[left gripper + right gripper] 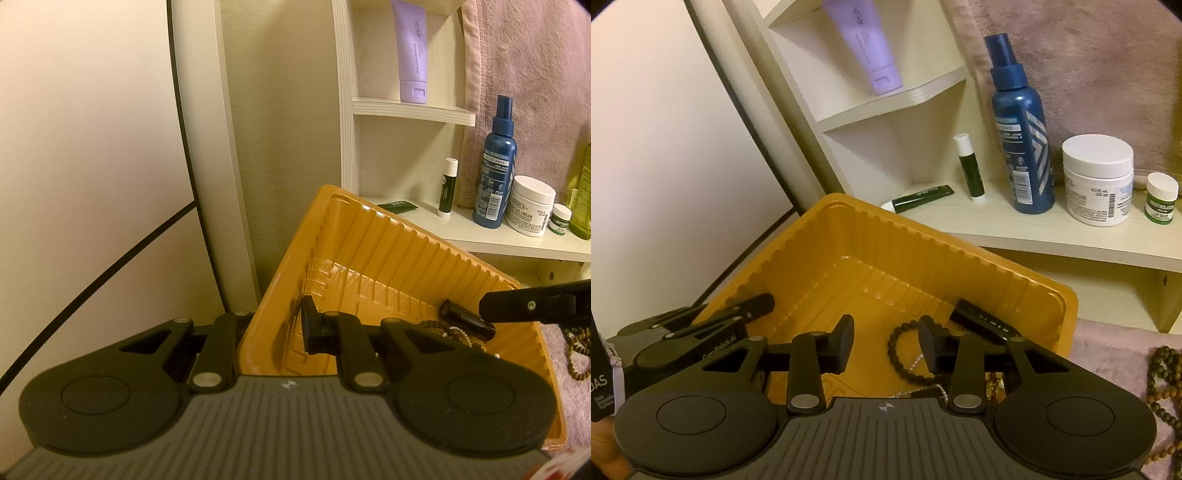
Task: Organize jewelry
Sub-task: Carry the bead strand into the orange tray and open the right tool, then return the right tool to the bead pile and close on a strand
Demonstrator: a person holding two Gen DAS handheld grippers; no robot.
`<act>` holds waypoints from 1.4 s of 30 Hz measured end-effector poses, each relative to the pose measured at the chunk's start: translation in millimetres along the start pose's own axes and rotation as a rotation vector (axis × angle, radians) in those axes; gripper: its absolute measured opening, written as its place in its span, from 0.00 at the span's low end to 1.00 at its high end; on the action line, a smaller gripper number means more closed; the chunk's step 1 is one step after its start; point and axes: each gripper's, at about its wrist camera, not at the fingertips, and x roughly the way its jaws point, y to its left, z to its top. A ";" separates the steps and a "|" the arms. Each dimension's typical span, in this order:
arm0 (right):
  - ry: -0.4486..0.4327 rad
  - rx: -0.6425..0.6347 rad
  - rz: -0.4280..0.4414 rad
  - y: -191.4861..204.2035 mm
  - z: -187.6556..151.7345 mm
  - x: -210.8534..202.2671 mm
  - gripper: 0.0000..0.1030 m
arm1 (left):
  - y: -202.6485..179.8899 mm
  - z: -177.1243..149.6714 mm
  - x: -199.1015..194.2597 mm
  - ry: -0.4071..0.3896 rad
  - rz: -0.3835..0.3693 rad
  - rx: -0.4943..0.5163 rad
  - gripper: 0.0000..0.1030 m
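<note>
An orange ribbed plastic tray (388, 251) (923, 236) sits below a shelf. My left gripper (280, 328) (753, 308) is shut on the tray's left wall, one pad (308, 325) inside and the other finger outside. My right gripper (886, 343) hangs open over the tray floor and reaches in from the right in the left wrist view (517, 306). A dark beaded bracelet (899, 350) lies in the tray between the open fingers, untouched by the pads. Beside it lie a pale thin chain (916, 363) and a black bar-shaped item (982, 323) (467, 319).
A string of brown wooden beads (1163, 387) (580, 354) lies on a pink towel right of the tray. The shelf (1034, 236) holds a blue spray bottle (1021, 129), white jar (1097, 181), small green jar (1161, 199), lip balm (969, 166) and green sachet (923, 197). A purple tube (864, 40) stands higher up.
</note>
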 end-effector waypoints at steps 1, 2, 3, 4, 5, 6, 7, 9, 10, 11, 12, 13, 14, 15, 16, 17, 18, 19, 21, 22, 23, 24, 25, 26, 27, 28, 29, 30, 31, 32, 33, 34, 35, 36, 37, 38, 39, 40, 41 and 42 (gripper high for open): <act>0.002 0.001 -0.002 -0.3 0.2 -0.7 0.39 | -0.1 0.1 0.0 0.000 0.000 0.000 0.14; 0.002 0.002 -0.004 -0.6 0.3 -1.6 0.39 | 0.2 0.3 0.1 0.000 0.001 0.000 0.14; 0.001 0.003 -0.005 -0.8 -0.1 -3.5 0.39 | 0.3 0.3 0.2 0.000 0.000 -0.001 0.14; 0.002 0.004 -0.006 -1.4 -0.6 -4.9 0.40 | 0.2 0.3 0.2 0.000 0.000 0.000 0.14; 0.002 0.005 -0.008 -1.6 -1.3 -6.6 0.40 | 0.0 0.5 0.2 0.000 0.001 0.001 0.14; 0.002 0.007 -0.009 -2.1 -2.0 -8.1 0.40 | 0.1 0.4 0.3 0.000 0.001 0.001 0.14; 0.002 0.010 -0.009 -3.0 -3.2 -10.0 0.40 | 0.0 0.5 0.4 0.000 0.002 0.001 0.14; 0.003 0.017 -0.010 -4.5 -5.5 -14.1 0.40 | -0.1 0.5 0.5 0.000 0.002 0.001 0.14; 0.004 0.018 -0.013 -5.2 -7.1 -16.2 0.40 | -0.4 0.5 0.4 0.000 0.002 0.002 0.14; 0.004 0.018 -0.017 -6.2 -9.0 -19.0 0.40 | -0.6 0.8 0.4 0.000 0.003 0.002 0.14; 0.002 0.017 -0.021 -7.1 -11.1 -22.0 0.40 | -0.6 0.6 0.3 0.000 0.003 0.002 0.14; -0.001 0.017 -0.024 -8.8 -13.9 -26.1 0.40 | -0.6 0.6 0.3 0.000 0.002 0.002 0.14; -0.001 0.019 -0.029 -10.5 -16.4 -29.7 0.40 | -0.9 0.8 0.2 0.000 0.003 0.002 0.14; -0.001 0.022 -0.033 -13.0 -19.3 -33.7 0.40 | -0.7 0.7 0.3 0.000 0.003 0.002 0.14; -0.001 0.027 -0.037 -15.9 -22.3 -37.7 0.40 | -0.8 0.8 0.2 0.000 0.003 0.002 0.14; 0.000 0.031 -0.050 -19.9 -26.5 -42.6 0.40 | -0.6 0.6 0.3 0.000 0.003 0.003 0.14; 0.000 0.034 -0.065 -23.9 -30.0 -47.1 0.40 | -0.5 0.6 0.3 0.000 0.003 0.002 0.14; 0.002 0.039 -0.081 -28.8 -33.4 -52.0 0.40 | -0.7 0.8 0.2 0.000 0.003 0.002 0.14; 0.004 0.062 -0.121 -42.1 -40.7 -63.7 0.40 | -0.8 0.7 0.2 0.001 0.003 0.002 0.14; 0.005 0.078 -0.137 -48.9 -43.5 -69.3 0.40 | -0.8 0.7 0.3 0.001 0.003 0.002 0.14; 0.004 0.097 -0.157 -56.7 -47.2 -74.7 0.40 | -1.1 0.8 0.2 0.000 0.004 0.003 0.14; 0.000 0.117 -0.177 -65.1 -51.6 -81.6 0.40 | -0.9 0.5 0.4 0.000 0.004 0.004 0.14; -0.005 0.135 -0.193 -72.7 -54.9 -87.6 0.40 | -0.6 0.3 0.3 0.000 0.004 0.003 0.14; -0.011 0.153 -0.216 -81.3 -58.6 -94.6 0.40 | -0.7 0.3 0.3 0.000 0.004 0.003 0.14; -0.015 0.165 -0.237 -87.9 -61.0 -99.7 0.40 | -0.8 0.4 0.3 0.000 0.005 0.005 0.14; -0.018 0.173 -0.257 -94.3 -63.8 -104.7 0.40 | -1.0 0.4 0.3 0.001 0.005 0.006 0.14; -0.019 0.183 -0.282 -102.1 -66.5 -110.1 0.40 | -1.1 0.4 0.2 0.001 0.005 0.006 0.14; -0.020 0.192 -0.301 -107.8 -68.7 -113.9 0.40 | -1.2 0.5 0.2 0.001 0.006 0.007 0.14; -0.019 0.202 -0.319 -114.6 -71.2 -117.7 0.40 | -1.1 0.5 0.3 0.001 0.006 0.007 0.14; -0.017 0.210 -0.335 -121.5 -73.2 -121.4 0.40 | -1.3 0.8 0.1 0.001 0.006 0.008 0.14; -0.017 0.216 -0.352 -126.2 -75.5 -123.9 0.40 | -1.3 0.8 0.6 0.002 0.007 0.007 0.14; -0.017 0.222 -0.367 -131.8 -77.9 -126.9 0.40 | -1.4 0.8 0.8 0.002 0.007 0.008 0.14; -0.015 0.227 -0.378 -136.2 -79.6 -128.6 0.40 | -1.6 0.8 0.8 0.002 0.008 0.009 0.14; -0.014 0.232 -0.388 -139.8 -81.0 -129.7 0.40 | -1.8 0.8 0.9 0.002 0.009 0.011 0.14; -0.013 0.237 -0.398 -143.6 -82.1 -130.3 0.40 | -1.9 0.8 0.9 0.003 0.010 0.011 0.14; -0.012 0.238 -0.403 -146.3 -82.8 -131.4 0.40 | -2.2 0.7 1.2 0.003 0.010 0.012 0.14; -0.010 0.238 -0.408 -148.9 -83.1 -130.6 0.40 | -2.2 0.7 1.3 0.003 0.010 0.013 0.14; -0.009 0.237 -0.414 -151.5 -83.2 -129.5 0.40 | -2.4 0.7 1.3 0.004 0.011 0.014 0.14; -0.005 0.237 -0.421 -154.4 -84.0 -127.3 0.40 | -2.4 0.8 1.4 0.004 0.011 0.015 0.14; -0.004 0.238 -0.424 -156.2 -83.8 -125.6 0.40 | -2.6 0.8 1.5 0.004 0.011 0.016 0.14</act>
